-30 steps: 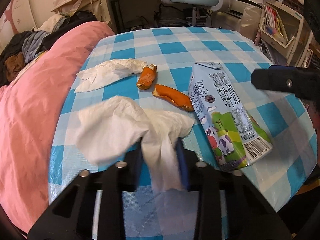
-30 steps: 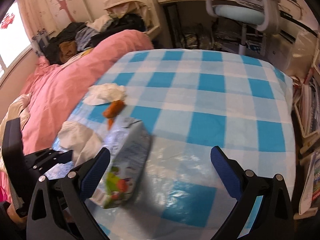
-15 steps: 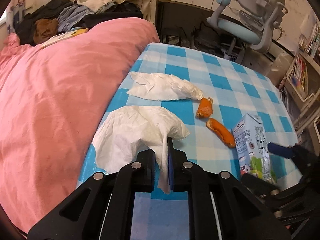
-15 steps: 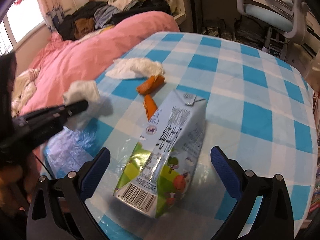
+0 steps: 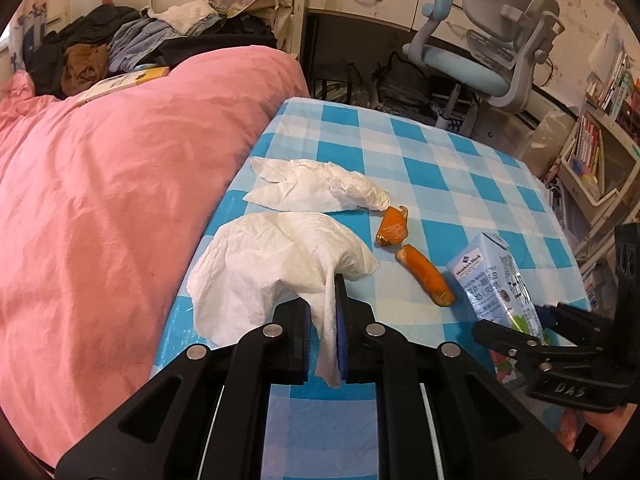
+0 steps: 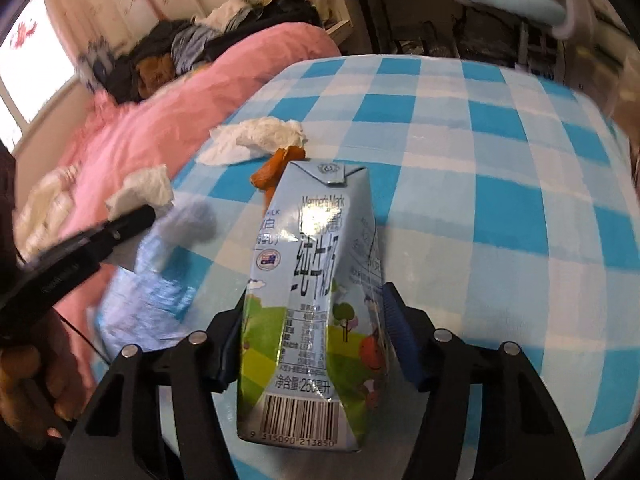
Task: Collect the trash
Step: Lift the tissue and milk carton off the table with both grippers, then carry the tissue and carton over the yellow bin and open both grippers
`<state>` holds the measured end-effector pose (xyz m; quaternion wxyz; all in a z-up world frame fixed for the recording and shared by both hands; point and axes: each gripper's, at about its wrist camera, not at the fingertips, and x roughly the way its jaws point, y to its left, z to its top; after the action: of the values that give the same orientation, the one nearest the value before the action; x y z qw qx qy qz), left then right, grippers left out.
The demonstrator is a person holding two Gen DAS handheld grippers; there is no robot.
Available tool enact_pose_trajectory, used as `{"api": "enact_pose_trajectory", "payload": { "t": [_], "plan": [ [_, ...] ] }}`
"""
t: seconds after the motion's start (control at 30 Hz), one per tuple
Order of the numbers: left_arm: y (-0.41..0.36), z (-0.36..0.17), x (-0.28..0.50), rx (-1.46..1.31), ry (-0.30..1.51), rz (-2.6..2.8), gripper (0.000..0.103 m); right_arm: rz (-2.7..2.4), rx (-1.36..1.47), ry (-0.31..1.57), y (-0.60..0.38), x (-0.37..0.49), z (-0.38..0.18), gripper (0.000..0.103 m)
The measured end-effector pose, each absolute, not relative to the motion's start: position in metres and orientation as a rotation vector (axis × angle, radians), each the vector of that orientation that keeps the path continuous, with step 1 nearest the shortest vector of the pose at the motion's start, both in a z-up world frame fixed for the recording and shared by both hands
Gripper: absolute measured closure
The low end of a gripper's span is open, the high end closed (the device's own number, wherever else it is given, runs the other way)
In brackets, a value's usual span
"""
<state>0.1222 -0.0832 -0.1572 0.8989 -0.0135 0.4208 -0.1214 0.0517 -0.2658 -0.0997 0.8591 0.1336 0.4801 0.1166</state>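
Two hand-held tongs work over a surface point(image 5: 452, 184) covered in a blue and white checked cloth, beside a bed with a pink quilt point(image 5: 120, 208).

The left tongs point(image 5: 324, 312) are nearly shut, pinching a fold of a white tissue point(image 5: 276, 268); the rest of the tissue billows out ahead of them, above the near left corner of the cloth.

The right tongs point(image 6: 316, 320) are closing around a pale blue milk carton point(image 6: 320, 276). The carton lies flat on the cloth with its long axis running straight away from the tongs, barcode end nearest and folded top farthest. Its lower half sits between the two pads, one at each long side; whether the pads already press on it is hard to tell, though the right one appears to touch.

Other trash lies farther out on the cloth: a second crumpled tissue point(image 5: 316, 186) and two orange peel pieces point(image 5: 424, 274), both just beyond the carton's far end and to its left. The right hand is the nearer one to the carton; the peel lies between the two hands.
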Motion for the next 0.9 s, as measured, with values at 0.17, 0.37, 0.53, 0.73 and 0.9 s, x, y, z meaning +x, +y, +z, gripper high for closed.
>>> {"api": "enact_pose_trajectory", "payload": {
  "t": [0.17,0.37,0.53,0.73,0.9],
  "plan": [
    [-0.073,-0.151,0.115,-0.063,0.855,-0.259,0.093,0.262,0.382,0.966,-0.279,0.036,-0.090,0.043],
    [-0.059,-0.140,0.098,-0.103,0.833,-0.274,0.093,0.272,0.425,0.927,-0.283,0.019,-0.082,0.043],
    [-0.055,-0.135,0.085,-0.113,0.831,-0.286,0.093,0.283,0.459,0.911,-0.285,-0.001,-0.081,0.043],
    [-0.062,-0.132,0.065,-0.104,0.827,-0.321,0.093,0.307,0.465,0.898,-0.280,-0.027,-0.083,0.043],
    [-0.066,-0.128,0.042,-0.107,0.819,-0.348,0.093,0.337,0.477,0.881,-0.276,-0.046,-0.082,0.043]
  ]
}}
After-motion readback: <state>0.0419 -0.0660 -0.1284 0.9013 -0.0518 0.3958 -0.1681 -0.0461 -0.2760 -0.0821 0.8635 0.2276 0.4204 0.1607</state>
